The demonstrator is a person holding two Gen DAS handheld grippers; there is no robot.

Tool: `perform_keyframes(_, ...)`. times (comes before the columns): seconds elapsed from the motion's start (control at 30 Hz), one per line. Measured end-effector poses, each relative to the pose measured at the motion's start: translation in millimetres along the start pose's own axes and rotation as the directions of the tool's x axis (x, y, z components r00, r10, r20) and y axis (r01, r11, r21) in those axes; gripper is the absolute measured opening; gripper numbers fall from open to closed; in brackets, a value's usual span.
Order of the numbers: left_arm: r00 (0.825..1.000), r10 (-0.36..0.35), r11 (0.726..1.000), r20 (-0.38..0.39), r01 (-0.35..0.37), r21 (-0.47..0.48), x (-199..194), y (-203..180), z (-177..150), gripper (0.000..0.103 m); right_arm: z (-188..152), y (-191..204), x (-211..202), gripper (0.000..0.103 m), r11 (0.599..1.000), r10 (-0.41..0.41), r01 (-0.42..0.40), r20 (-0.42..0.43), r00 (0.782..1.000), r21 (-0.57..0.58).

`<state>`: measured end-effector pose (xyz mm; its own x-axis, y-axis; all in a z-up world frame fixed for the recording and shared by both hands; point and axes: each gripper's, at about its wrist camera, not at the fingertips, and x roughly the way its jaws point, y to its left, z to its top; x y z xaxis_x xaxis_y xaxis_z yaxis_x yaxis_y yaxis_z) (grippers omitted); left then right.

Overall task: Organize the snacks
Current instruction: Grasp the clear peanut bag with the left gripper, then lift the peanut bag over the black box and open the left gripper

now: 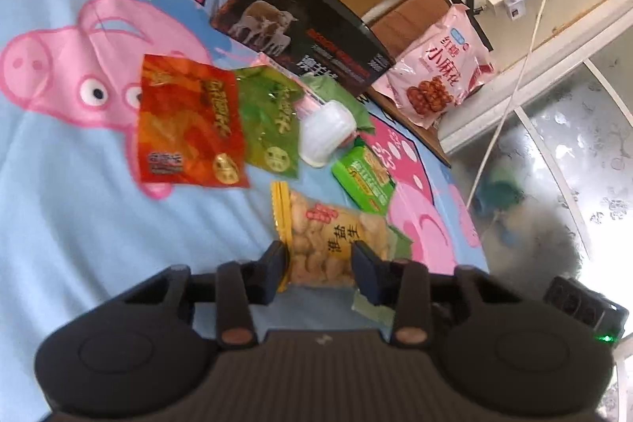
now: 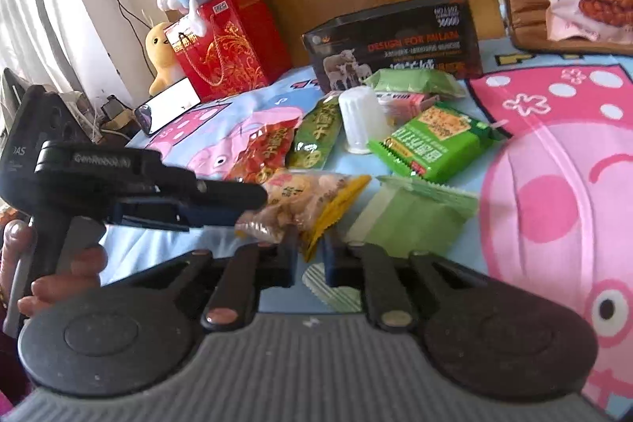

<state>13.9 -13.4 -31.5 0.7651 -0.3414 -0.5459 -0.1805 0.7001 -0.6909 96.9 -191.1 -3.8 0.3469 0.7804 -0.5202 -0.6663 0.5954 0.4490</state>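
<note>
Left gripper (image 1: 319, 263) around peanut bag (image 1: 328, 240)

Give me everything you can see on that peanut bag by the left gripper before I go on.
The peanut bag is a clear plastic pouch with yellow crimped ends and a yellow label with red print, full of pale shelled nuts. It sits between the fingers of the left gripper, which flank its sides; from the right wrist view it looks lifted off the pig-print sheet, lying roughly level, with one yellow end pointing toward the right gripper. A green packet lies just beside it.
</note>
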Motion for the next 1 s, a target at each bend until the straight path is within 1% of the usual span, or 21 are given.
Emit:
perform_keyframes(0.13,0.998,-0.057,0.998,0.041,0.055,0.037,-12.4,-15.0,7.5,0.037,7.5,3.0,-13.5,0.015,1.000,-0.005,0.006,0.044,0.999,-0.019)
perform_keyframes(0.2,0.995,-0.077,0.995,0.066,0.072,0.073,-16.8,-24.8,18.9,0.037,17.6,3.7,-22.2,0.015,1.000,0.004,-0.002,0.084,0.996,-0.029)
perform_keyframes(0.27,0.993,-0.079,0.992,0.088,0.069,0.110,-16.1,-35.3,38.1,0.037,32.3,4.9,-25.5,0.015,0.999,-0.003,0.009,0.121,0.993,-0.047)
perform_keyframes(0.43,0.982,-0.052,0.985,0.179,0.020,0.172,-2.9,-54.2,101.1,0.037,87.4,-4.6,-5.2,0.015,0.995,-0.026,0.042,0.183,0.983,-0.086)
perform_keyframes(0.5,0.977,-0.021,0.984,0.210,-0.017,0.180,7.5,-55.6,126.9,0.037,111.4,-12.5,10.2,0.015,0.994,-0.034,0.052,0.195,0.980,-0.091)
perform_keyframes(0.6,0.972,0.029,0.984,0.231,-0.068,0.164,28.2,-51.9,155.2,0.038,146.1,-28.4,42.4,0.016,0.994,-0.061,0.076,0.172,0.983,-0.084)
perform_keyframes(0.63,0.970,0.047,0.984,0.237,-0.086,0.156,36.0,-49.5,162.1,0.038,151.6,-33.8,52.4,0.018,0.993,-0.077,0.090,0.155,0.985,-0.077)
perform_keyframes(0.67,0.967,0.065,0.983,0.245,-0.105,0.152,43.5,-46.8,167.2,0.040,157.0,-38.1,61.6,0.019,0.992,-0.091,0.101,0.141,0.986,-0.069)
perform_keyframes(0.7,0.963,0.084,0.981,0.257,-0.125,0.148,50.3,-43.8,170.8,0.043,162.0,-43.1,70.7,0.020,0.992,-0.105,0.114,0.131,0.986,-0.062)
perform_keyframes(0.73,0.956,0.104,0.979,0.275,-0.147,0.141,56.0,-40.7,173.8,0.044,164.6,-47.6,79.1,0.023,0.989,-0.125,0.133,0.127,0.984,-0.059)
perform_keyframes(0.77,0.953,0.112,0.979,0.281,-0.154,0.131,61.1,-36.8,176.4,0.046,165.9,-51.9,86.3,0.027,0.985,-0.153,0.162,0.128,0.980,-0.056)
perform_keyframes(0.8,0.956,0.112,0.982,0.273,-0.149,0.120,64.1,-32.8,179.1,0.046,167.4,-57.0,92.5,0.037,0.980,-0.183,0.191,0.123,0.975,-0.054)
perform_keyframes(0.83,0.958,0.115,0.984,0.264,-0.146,0.101,64.5,-27.9,178.2,0.046,164.6,-59.8,93.7,0.040,0.975,-0.206,0.214,0.117,0.971,-0.054)
perform_keyframes(0.87,0.958,0.103,0.988,0.268,-0.130,0.085,60.5,-23.8,174.4,0.046,163.1,-64.1,92.5,0.040,0.971,-0.230,0.237,0.118,0.966,-0.046)
perform_keyframes(0.9,0.956,0.083,0.990,0.282,-0.112,0.087,53.1,-22.0,168.9,0.049,159.8,-69.6,85.5,0.040,0.968,-0.245,0.250,0.127,0.961,-0.026)
perform_keyframes(0.93,0.955,0.068,0.991,0.288,-0.099,0.093,45.1,-20.5,162.0,0.049,156.3,-72.8,77.9,0.041,0.968,-0.247,0.250,0.142,0.959,-0.008)
perform_keyframes(1.0,0.953,0.033,0.994,0.301,-0.064,0.093,29.8,-15.6,145.8,0.051,143.5,-82.2,56.7,0.041,0.977,-0.211,0.207,0.129,0.969,0.038)
